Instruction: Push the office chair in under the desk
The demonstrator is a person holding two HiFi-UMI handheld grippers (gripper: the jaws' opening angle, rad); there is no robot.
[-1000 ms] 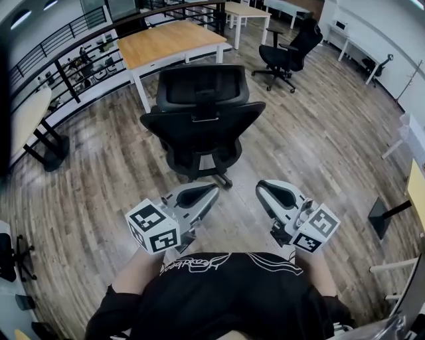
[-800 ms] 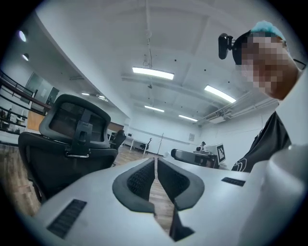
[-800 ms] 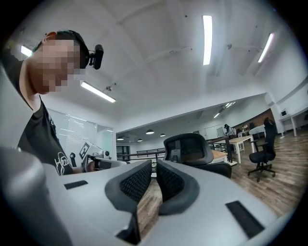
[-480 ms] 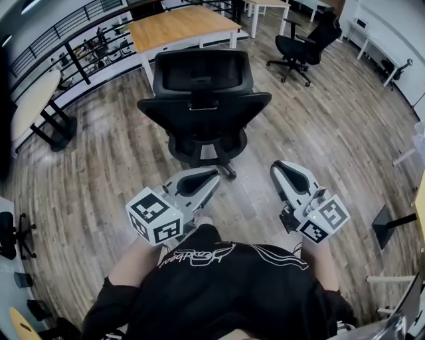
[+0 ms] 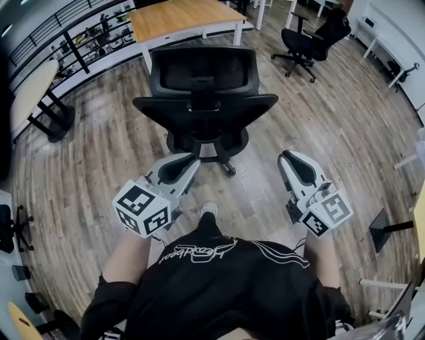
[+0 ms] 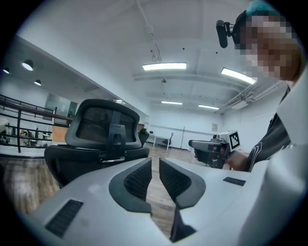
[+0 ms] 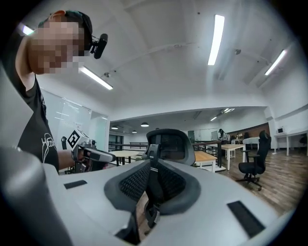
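The black office chair (image 5: 202, 99) stands on the wood floor with its mesh back toward me, out in front of the wood-topped desk (image 5: 182, 16). My left gripper (image 5: 186, 163) hovers just behind the chair's base, its jaws nearly touching with nothing between them. My right gripper (image 5: 289, 159) is further right, apart from the chair, also shut and empty. The left gripper view shows the chair (image 6: 103, 139) ahead to the left beyond the left gripper (image 6: 155, 178). The right gripper view has the chair back (image 7: 168, 144) straight ahead of the right gripper (image 7: 150, 185).
A second black office chair (image 5: 312, 40) stands at the back right. A railing with shelves (image 5: 66, 40) and a light table (image 5: 33, 93) line the left side. A black table foot (image 5: 388, 229) is on the floor at the right.
I have stepped closer to the chair, which now sits larger and nearer. Both grippers moved forward; the left one swung left and lower toward the chair base.
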